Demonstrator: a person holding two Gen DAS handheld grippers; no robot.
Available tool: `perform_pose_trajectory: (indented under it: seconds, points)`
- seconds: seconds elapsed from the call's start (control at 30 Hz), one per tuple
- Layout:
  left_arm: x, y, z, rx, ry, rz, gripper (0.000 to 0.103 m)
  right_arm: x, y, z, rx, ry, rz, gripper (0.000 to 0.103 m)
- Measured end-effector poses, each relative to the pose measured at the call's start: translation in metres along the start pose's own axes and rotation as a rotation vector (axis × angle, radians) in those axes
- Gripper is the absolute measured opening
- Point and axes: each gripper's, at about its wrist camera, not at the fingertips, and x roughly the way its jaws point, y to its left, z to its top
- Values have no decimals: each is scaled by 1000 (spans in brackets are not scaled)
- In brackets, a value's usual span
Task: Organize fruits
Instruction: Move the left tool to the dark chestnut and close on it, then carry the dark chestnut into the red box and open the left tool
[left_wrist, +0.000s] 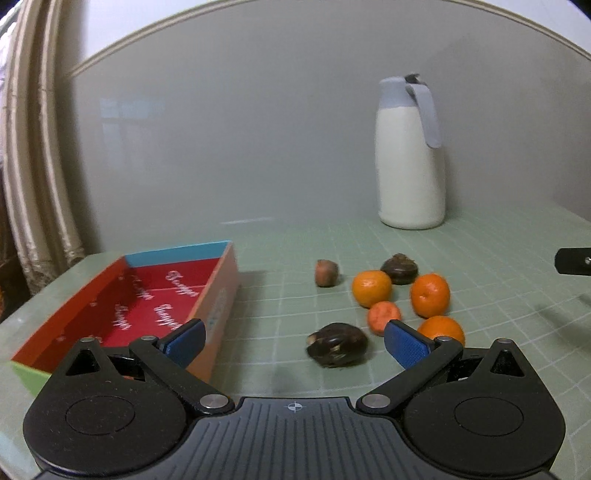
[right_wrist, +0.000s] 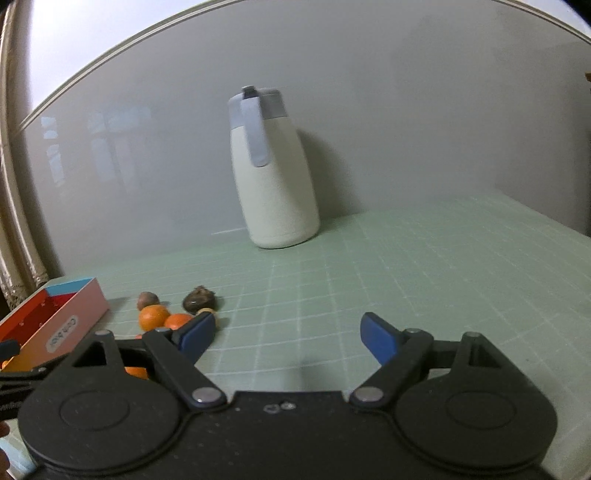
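Between spread left gripper (left_wrist: 293, 345) pads: dark fruit (left_wrist: 337, 345), seemingly untouched; right gripper (right_wrist: 288, 338) wide, empty.

L gripper (left_wrist: 293, 341) & R gripper (right_wrist: 288, 334): jaws apart, empty

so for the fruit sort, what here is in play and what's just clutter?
In play:
- oranges, loose on the mat
- dark brown fruits, among them
- small reddish fruit, nearer the box
- red box, no fruit visible inside
- left gripper, open
- right gripper, open

Clutter:
- white jug, by the wall
- green grid mat
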Motion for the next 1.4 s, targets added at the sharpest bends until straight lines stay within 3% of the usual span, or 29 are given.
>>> perform_pose_trajectory:
  seconds: [0.17,0.23,0.47,0.6,0.7,1.03,1.4]
  points:
    - [22,-8,5,-9,56,-51,102,1,-9,-1,19,0,-7,86]
    - [31,-9,7,-19,83,-77,85,1,-10,-1,21,-3,-7,86]
    - [54,-3,3,-102,157,-130,78,2,-11,-1,32,-1,0,86]
    - [64,-1,-2,-128,199,-154,56,2,-11,-1,30,3,4,87]
    - [64,-1,-2,-132,191,-158,48,2,-10,-2,27,9,6,87]
    - [58,4,-3,-137,166,-153,47,3,-6,-2,18,13,2,87]
    - [35,2,-1,-104,82,-150,47,5,-1,-2,6,21,12,87]
